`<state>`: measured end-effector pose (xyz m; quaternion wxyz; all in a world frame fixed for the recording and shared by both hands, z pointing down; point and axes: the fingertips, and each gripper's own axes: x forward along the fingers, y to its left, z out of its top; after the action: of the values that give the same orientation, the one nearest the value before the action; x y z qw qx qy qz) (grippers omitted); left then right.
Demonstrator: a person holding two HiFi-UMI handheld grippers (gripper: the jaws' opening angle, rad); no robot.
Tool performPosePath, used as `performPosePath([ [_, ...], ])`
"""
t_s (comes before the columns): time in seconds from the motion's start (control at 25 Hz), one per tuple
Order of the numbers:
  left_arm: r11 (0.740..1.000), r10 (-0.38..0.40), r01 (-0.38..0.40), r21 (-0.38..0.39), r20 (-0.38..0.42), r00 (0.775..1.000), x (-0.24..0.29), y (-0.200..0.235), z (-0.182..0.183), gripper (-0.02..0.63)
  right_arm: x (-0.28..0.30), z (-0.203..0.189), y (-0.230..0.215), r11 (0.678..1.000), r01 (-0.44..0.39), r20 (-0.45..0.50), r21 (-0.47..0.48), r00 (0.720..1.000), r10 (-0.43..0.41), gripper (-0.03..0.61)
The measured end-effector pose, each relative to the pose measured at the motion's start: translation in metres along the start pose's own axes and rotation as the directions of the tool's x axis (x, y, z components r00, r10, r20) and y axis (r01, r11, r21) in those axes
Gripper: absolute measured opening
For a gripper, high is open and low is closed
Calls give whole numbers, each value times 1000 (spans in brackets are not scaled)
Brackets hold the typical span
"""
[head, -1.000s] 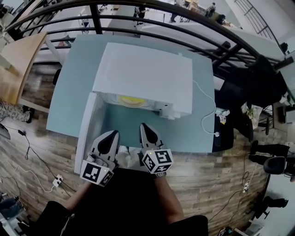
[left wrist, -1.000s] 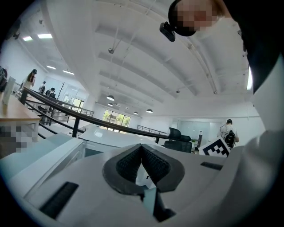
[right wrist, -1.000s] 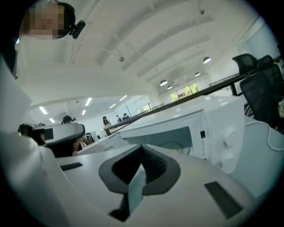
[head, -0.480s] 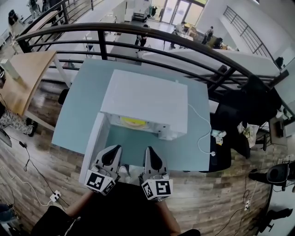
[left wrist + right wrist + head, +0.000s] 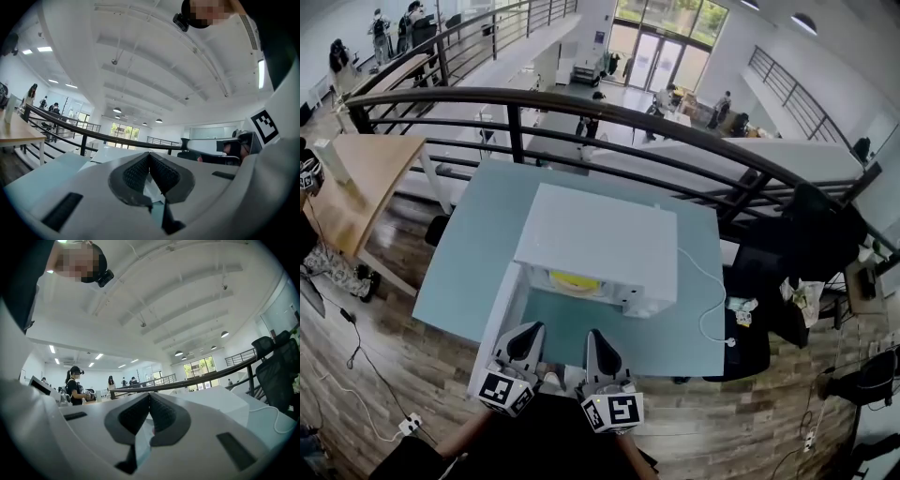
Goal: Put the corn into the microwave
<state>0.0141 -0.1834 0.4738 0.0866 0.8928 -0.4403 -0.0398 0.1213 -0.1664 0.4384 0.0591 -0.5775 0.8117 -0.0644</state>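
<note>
Fingers: left gripper [image 5: 528, 330] and right gripper [image 5: 596, 337] both pressed together, pinching nothing | Corn: yellow corn [image 5: 573, 279] lay inside the microwave [image 5: 600, 239], 12 o'clock from both grippers; door [image 5: 505, 317] swung open at 9 | Change: both grippers had pulled back off the surface [image 5: 473, 248], the right one lifting | Read: corn looked delivered, only the door left to shut

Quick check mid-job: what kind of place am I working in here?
Probably an open-plan office or lab mezzanine: a dark railing overlooks a lower floor, an office chair stands nearby, and the white microwave sits on a pale blue table.
</note>
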Motion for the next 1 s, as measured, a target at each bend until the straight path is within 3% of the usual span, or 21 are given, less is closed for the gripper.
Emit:
performPosePath([
  [0.44, 999, -3, 2, 32, 42, 999, -4, 0, 13, 3, -4, 20, 3, 1000, 11, 62, -2, 998, -11, 8],
  [1.0, 999, -26, 25, 40, 28, 999, -3, -3, 5, 3, -2, 12, 9, 1000, -10, 43, -1, 999, 10, 8],
])
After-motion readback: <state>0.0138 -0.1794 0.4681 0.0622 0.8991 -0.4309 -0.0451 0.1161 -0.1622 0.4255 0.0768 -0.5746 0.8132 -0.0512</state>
